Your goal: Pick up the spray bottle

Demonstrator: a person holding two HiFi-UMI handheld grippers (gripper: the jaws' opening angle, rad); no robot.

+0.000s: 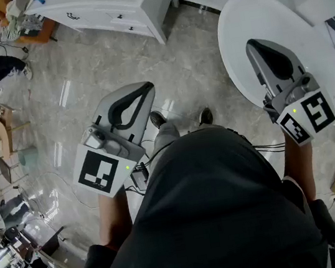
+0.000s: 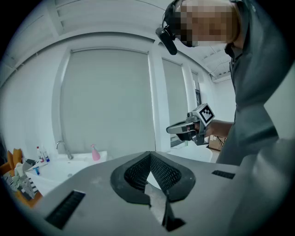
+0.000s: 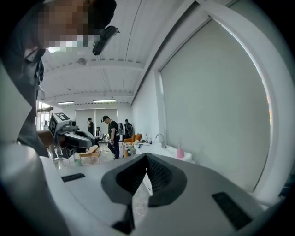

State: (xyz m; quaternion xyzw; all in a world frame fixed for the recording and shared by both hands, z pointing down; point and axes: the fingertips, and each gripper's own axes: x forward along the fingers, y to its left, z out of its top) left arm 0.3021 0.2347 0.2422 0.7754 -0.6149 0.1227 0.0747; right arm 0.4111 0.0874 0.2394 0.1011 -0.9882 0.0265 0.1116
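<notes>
I am holding my left gripper [image 2: 150,156] and right gripper [image 3: 147,157] pressed together and empty. Nothing is begun yet: the pink spray bottle [image 3: 180,150] is standing just right of centre on the far counter [image 3: 169,152], well apart from me.

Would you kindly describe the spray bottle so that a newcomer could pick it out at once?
Find the white counter below the large shaded window, with its curved faucet. In the left gripper view, the spray bottle stands just right of that faucet. It is the only pink item there; the small bottles farther left are not pink.
</notes>
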